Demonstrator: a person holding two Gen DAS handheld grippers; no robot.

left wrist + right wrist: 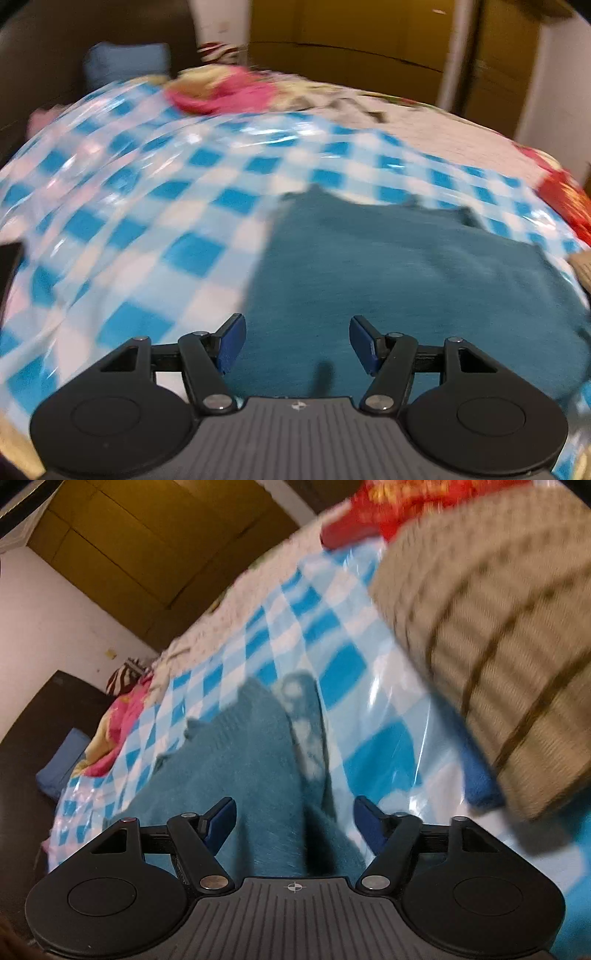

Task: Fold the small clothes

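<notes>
Teal cloth (pixel 406 280) spread flat on a blue-and-white checked sheet (pixel 129 221), filling the lower right of the left wrist view, its far edge ragged against the checks. Left gripper (pixel 297 343) poised above the near part of that cloth, blue pads (pixel 232 341) held wide apart, nothing pinched between them; whether they touch the fabric cannot be told. Farther back, a pink and yellow bundle (pixel 221 92) at the far edge of the sheet, a blue cushion (pixel 127 64) behind it against a dark surface, pale bedding (pixel 443 136) to the right, a red patch (pixel 565 199) at the far right edge, brown cupboard doors (pixel 351 37) beyond. Whole view smeared by blur. Over in the right wrist view, same teal cloth (pixel 236 760) running away from the camera, a raised fold down its middle and a paler, patchy strip (pixel 306 723) along its right side. Right gripper (pixel 293 825) spread wide over the near end of the cloth, the fold lying between its pads (pixel 221 823) but not squeezed. Checked sheet (pixel 369 701) bare to the right of the cloth. Upper right: a beige ribbed knit (pixel 498 657) with dark stripes, blurred, with a bit of blue fabric (pixel 480 782) under its lower edge and something red (pixel 388 513) behind it. Pink bundle (pixel 118 731) and blue cushion (pixel 62 764) at far left, cupboard doors (pixel 147 542) above.
</notes>
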